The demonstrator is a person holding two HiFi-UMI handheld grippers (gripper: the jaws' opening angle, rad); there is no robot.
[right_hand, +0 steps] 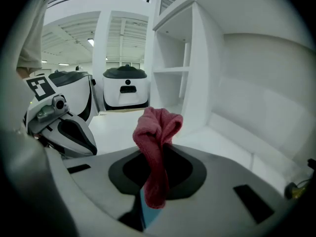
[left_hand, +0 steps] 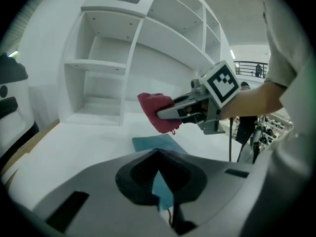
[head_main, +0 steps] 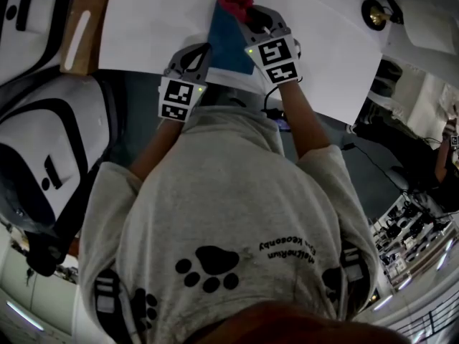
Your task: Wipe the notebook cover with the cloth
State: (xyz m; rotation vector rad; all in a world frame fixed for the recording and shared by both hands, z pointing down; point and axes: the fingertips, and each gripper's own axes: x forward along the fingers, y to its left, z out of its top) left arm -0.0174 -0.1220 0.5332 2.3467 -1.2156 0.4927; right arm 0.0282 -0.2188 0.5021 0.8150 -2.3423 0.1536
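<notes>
The blue notebook (head_main: 228, 41) lies on the white table (head_main: 143, 27), just in front of the person. My left gripper (head_main: 203, 54) is shut on its near edge; a strip of blue cover (left_hand: 162, 190) shows pinched between the jaws, and the rest of the notebook (left_hand: 157, 143) stretches away beyond them. My right gripper (head_main: 251, 21) is shut on a red cloth (head_main: 235, 2) and hovers over the notebook's far end. In the right gripper view the cloth (right_hand: 157, 142) stands bunched up out of the jaws, with a sliver of notebook (right_hand: 143, 210) below.
A white shelf unit (left_hand: 123, 58) stands at the back of the table. A dark round object with a brass part (head_main: 374, 11) sits at the far right. Large white machine bodies (head_main: 43, 156) stand to the left, and a wooden strip (head_main: 86, 27) runs along the table's left edge.
</notes>
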